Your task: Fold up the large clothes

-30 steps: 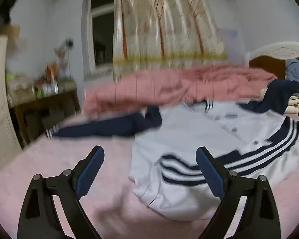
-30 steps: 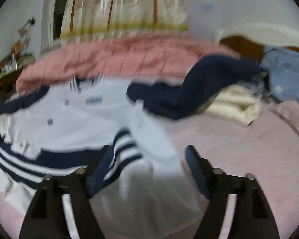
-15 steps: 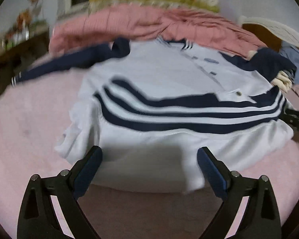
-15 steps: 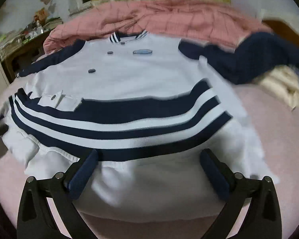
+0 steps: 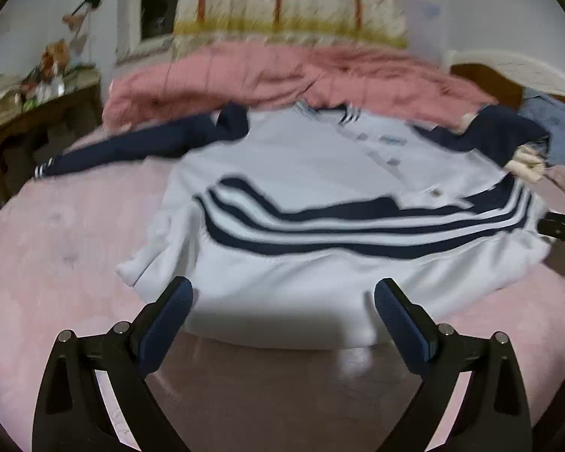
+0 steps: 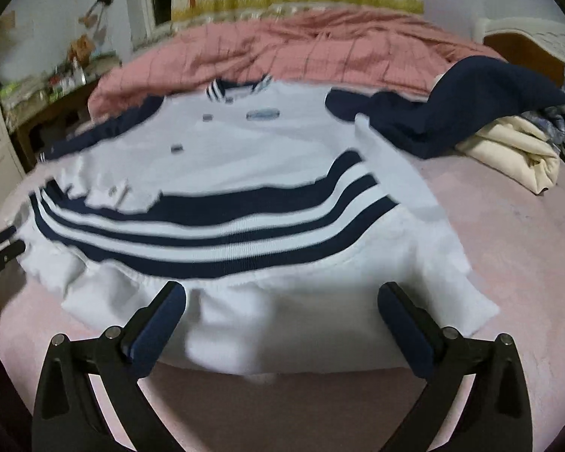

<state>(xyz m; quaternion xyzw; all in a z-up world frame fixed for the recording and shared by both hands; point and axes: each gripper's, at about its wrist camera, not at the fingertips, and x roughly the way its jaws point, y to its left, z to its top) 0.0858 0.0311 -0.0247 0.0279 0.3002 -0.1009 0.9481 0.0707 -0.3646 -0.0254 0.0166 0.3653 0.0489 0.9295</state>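
- Both grippers hang over the near edge of the bed, pointing down at the white jacket's hem.
- Left gripper: its jaws stand wide apart, with nothing between the blue pads; the hem lies just beyond the fingertips, not pinched.
- Right gripper: its jaws are also spread wide and grip nothing; the hem sits between and just past the fingertips, and I see no pad pressing on the cloth.
- White jacket: it lies spread out, front up, on the pink bedsheet, collar away from the cameras and hem toward them. Three navy stripes cross its lower body, and buttons run down the front. The picture is a little blurred, so fine detail is hard to read.
- One navy sleeve stretches out flat to the left in the left wrist view, its striped cuff at the far end.
- Other navy sleeve: it is draped up over a folded cream cloth on the right side of the bed.
- Pink quilt: it is bunched up beyond the collar, under a patterned curtain.
- Wooden side table: it stands off the left of the bed with small clutter on top.
- Headboard: it shows at the far right.
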